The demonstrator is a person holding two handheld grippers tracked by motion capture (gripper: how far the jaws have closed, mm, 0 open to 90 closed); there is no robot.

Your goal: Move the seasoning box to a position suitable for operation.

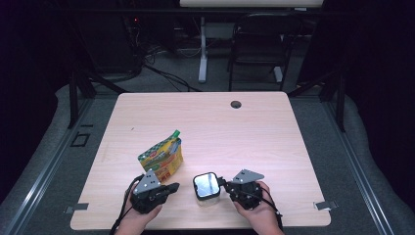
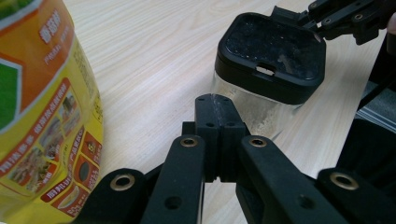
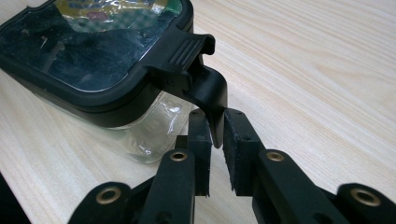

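A clear square container with a black lid (image 1: 206, 187) (image 2: 271, 51) (image 3: 93, 51) stands near the table's front edge. A yellow and green food pouch (image 1: 161, 157) (image 2: 37, 116) stands upright to its left. My left gripper (image 1: 175, 186) (image 2: 217, 100) is shut with nothing between its pads, its tip just short of the container's clear wall and beside the pouch. My right gripper (image 1: 222, 182) (image 3: 217, 126) sits at the container's right side. The lid's black latch (image 3: 210, 93) hangs down between its slightly parted pads, and the jaws count as open.
The light wooden table (image 1: 205, 122) has a small round cable hole (image 1: 236, 104) near its far edge. A black chair (image 1: 259, 44) and a white desk leg (image 1: 202, 49) stand on the floor beyond it. Both forearms enter from the bottom edge.
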